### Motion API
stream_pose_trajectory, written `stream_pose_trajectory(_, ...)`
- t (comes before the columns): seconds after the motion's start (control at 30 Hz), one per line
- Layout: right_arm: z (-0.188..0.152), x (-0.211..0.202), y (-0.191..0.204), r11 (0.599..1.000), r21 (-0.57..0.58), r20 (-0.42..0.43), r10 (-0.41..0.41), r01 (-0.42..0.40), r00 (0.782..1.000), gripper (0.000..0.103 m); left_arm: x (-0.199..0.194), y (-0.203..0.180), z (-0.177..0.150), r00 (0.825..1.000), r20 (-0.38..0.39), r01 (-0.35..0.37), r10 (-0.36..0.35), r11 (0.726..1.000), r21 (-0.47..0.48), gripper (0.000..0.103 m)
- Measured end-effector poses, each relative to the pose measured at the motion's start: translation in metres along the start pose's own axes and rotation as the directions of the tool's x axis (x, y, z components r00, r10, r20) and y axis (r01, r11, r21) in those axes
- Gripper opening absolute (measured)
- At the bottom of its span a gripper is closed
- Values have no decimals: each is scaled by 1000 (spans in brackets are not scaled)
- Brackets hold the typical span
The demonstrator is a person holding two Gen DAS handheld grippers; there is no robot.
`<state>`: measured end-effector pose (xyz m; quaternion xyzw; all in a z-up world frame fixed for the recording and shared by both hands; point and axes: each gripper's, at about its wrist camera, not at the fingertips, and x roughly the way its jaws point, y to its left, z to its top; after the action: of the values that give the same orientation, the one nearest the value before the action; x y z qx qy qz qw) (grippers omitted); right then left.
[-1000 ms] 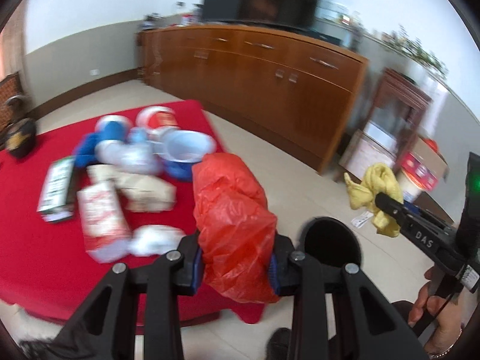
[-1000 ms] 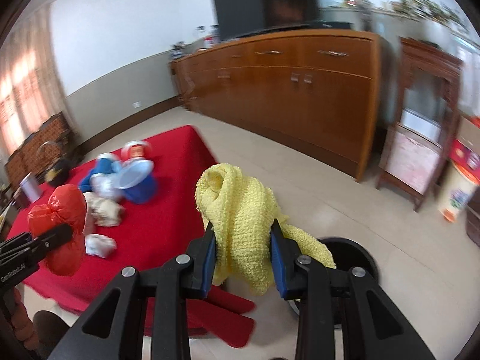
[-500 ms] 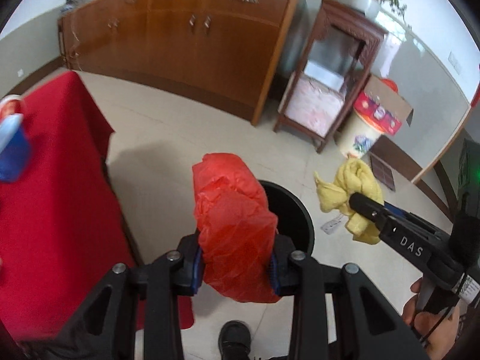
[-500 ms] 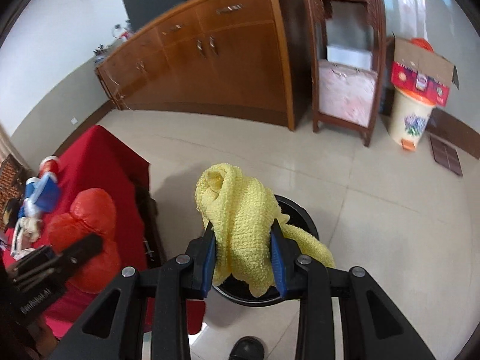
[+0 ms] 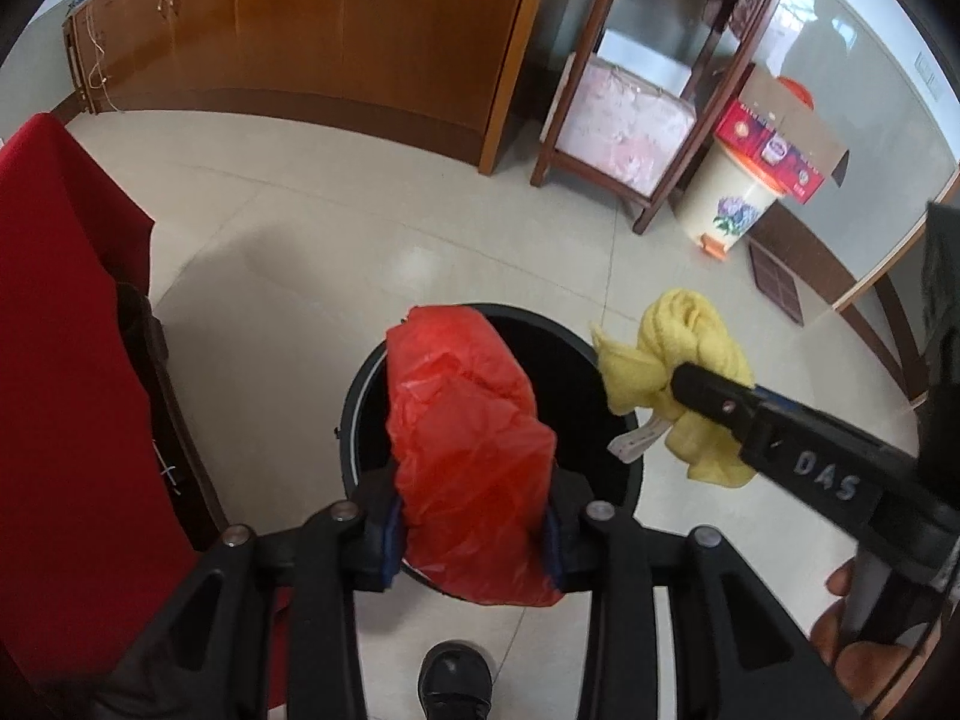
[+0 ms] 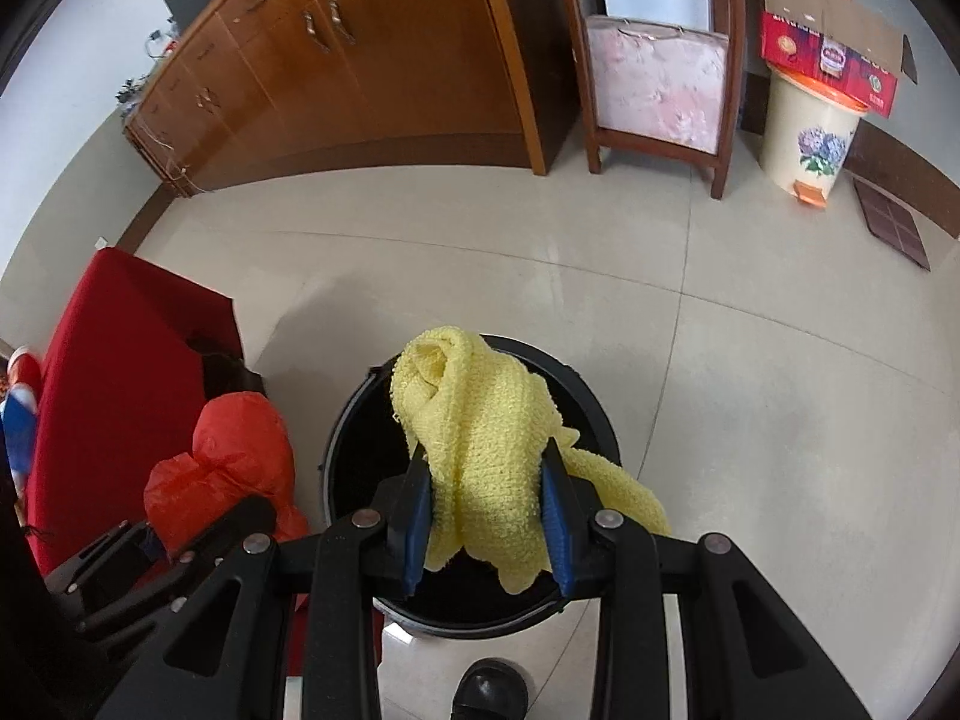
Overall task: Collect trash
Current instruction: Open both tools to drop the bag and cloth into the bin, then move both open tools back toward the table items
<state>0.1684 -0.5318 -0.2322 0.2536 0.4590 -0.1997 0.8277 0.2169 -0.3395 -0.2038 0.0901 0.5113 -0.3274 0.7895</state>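
My left gripper is shut on a crumpled red plastic bag and holds it over the open black trash bin on the floor. My right gripper is shut on a yellow knitted cloth and holds it above the same bin. In the left wrist view the right gripper with the cloth is at the bin's right rim. In the right wrist view the left gripper with the bag is left of the bin.
A table with a red cloth stands just left of the bin. A wooden sideboard, a wooden stand and a cream pedal bin under a cardboard box line the far wall. My shoe is near the bin.
Both grippers swung away from the red table and down toward the floor. The bag and the cloth now hang over the black bin's mouth, closer than before.
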Motion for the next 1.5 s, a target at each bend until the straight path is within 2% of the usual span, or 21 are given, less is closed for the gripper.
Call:
stream_pose_trajectory(0.23, 5, 13, -12, 999, 47, -28, -23, 24, 999, 46, 28, -3, 6, 1000, -26, -3, 3, 1000, -1, 46)
stream_pose_trajectory(0.37, 8, 7, -14, 997, 76, 3, -27, 27, 1000, 63, 33, -6, 8, 999, -21, -27, 27, 1000, 14, 66)
stream_pose_trajectory(0.5, 10, -4, -16, 995, 100, 51, -26, 21, 998, 63, 30, -2, 13, 999, -9, -49, 49, 999, 14, 74)
stream_pose_trajectory(0.67, 12, -24, -13, 994, 104, 121, -49, 37, 991, 63, 0, 3, 16, 997, 47, -66, 65, 998, 18, 74)
stream_pose_trajectory(0.83, 8, -38, -4, 994, 73, 152, -97, 87, 984, 65, -47, 11, 10, 987, 116, -110, 109, 994, 4, 74)
stream_pose_trajectory(0.9, 6, -43, 1, 995, 59, 160, -93, 85, 983, 65, -65, 16, 6, 984, 138, -116, 116, 993, -11, 74)
stream_pose_trajectory(1.1, -9, -86, 42, 998, -35, 237, -34, 44, 971, 65, -133, 36, -10, 959, 225, -165, 174, 985, -58, 74)
stream_pose_trajectory(1.2, -23, -112, 70, 997, -77, 261, 30, -11, 965, 73, -174, 56, -21, 937, 270, -195, 222, 973, -123, 74)
stream_pose_trajectory(1.27, -32, -126, 91, 992, -122, 274, 62, -29, 960, 74, -191, 67, -28, 927, 283, -210, 247, 965, -155, 75)
stream_pose_trajectory(1.4, -46, -150, 126, 980, -190, 283, 117, -64, 952, 76, -230, 95, -53, 886, 319, -278, 338, 935, -219, 77)
stream_pose_trajectory(1.5, -57, -158, 154, 964, -249, 258, 159, -93, 953, 76, -255, 119, -73, 862, 328, -300, 386, 911, -282, 78)
